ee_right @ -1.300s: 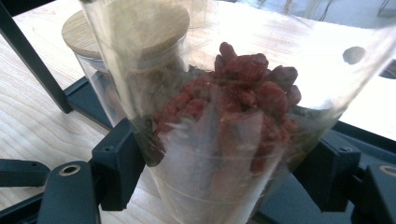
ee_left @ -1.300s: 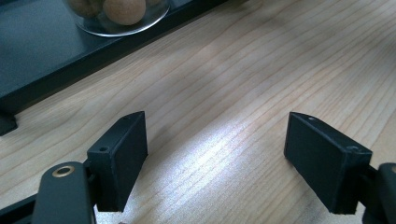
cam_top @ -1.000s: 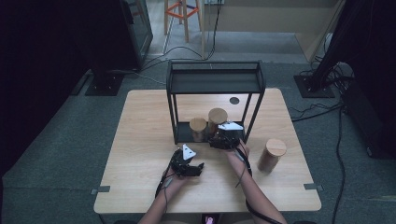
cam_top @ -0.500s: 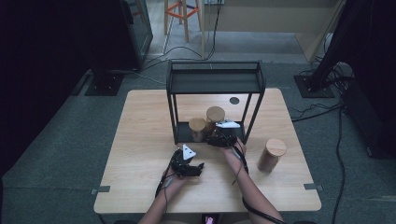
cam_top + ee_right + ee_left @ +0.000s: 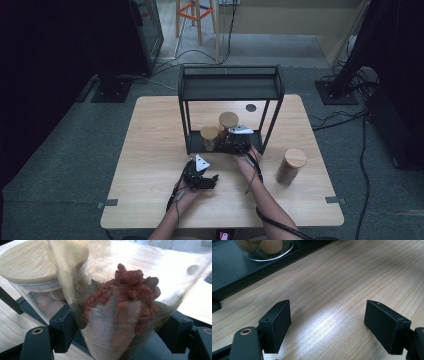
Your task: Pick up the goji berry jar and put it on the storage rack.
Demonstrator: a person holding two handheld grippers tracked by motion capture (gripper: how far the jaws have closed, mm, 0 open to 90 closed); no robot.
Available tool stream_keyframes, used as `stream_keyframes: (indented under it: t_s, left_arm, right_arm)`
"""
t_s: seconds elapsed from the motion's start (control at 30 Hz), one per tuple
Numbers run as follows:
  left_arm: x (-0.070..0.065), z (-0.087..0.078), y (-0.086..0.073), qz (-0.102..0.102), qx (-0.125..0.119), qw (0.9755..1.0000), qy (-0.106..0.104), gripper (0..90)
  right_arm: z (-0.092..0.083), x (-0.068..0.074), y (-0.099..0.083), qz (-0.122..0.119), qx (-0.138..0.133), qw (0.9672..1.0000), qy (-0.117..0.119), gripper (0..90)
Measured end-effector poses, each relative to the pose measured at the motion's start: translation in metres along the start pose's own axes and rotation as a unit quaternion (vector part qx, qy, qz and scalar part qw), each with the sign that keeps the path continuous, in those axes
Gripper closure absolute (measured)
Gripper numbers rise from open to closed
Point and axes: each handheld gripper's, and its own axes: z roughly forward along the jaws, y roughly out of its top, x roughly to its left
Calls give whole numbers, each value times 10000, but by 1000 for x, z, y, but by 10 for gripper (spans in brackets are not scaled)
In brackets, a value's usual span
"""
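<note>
Jaws of my left gripper [image 5: 201,176] stand wide apart over bare wood on the near side of the table [image 5: 150,165], holding nothing; in its own view only the shelf's dark edge and a jar of pale round things lie ahead. A little farther out, my right gripper [image 5: 239,142] has pushed forward since a second ago — it was short of the black rack [image 5: 230,87] and now sits at the rack's lower shelf [image 5: 197,146]. In the right gripper view its jaws are clamped on the glass jar of red dried fruit [image 5: 120,315], tilted, with the wooden-lidded jar [image 5: 32,267] just beside it. From above, two lidded jars [image 5: 218,129] stand on that shelf behind the gripper. I judge the jar is being set down there, not yet released. Off to the right a third jar [image 5: 290,166] waits on the table, well apart — probably next.
</note>
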Motion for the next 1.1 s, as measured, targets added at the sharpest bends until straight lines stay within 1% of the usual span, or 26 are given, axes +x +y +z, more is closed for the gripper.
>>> stream_keyframes:
  t_s: [0.3, 0.53, 0.67, 0.83, 0.93, 1.0, 1.1]
  left_arm:
    - [0, 0, 0, 6, 1, 10000, -3, 215]
    - [0, 0, 0, 1, -6, 10000, -4, 214]
    - [0, 0, 0, 8, -1, 10000, -1, 215]
    - [0, 0, 0, 5, 0, 10000, 2, 215]
    - [-1, 0, 0, -1, -1, 10000, 5, 214]
    - [-1, 0, 0, 0, 0, 10000, 5, 215]
    - [-1, 0, 0, 1, -1, 10000, 2, 215]
  right_arm:
    - [6, 3, 2, -72, -5, 10000, -64, 247]
    - [6, 3, 0, -67, -32, 10000, -59, 246]
    - [7, 1, -2, -1, -51, 10000, -30, 242]
    - [7, -1, -1, 87, -8, 10000, 16, 236]
    - [7, -2, -1, 116, 17, 9999, 31, 213]
    - [7, -2, -2, 125, 71, 9999, 25, 200]
    - [5, -2, -4, 129, 76, 9999, -9, 196]
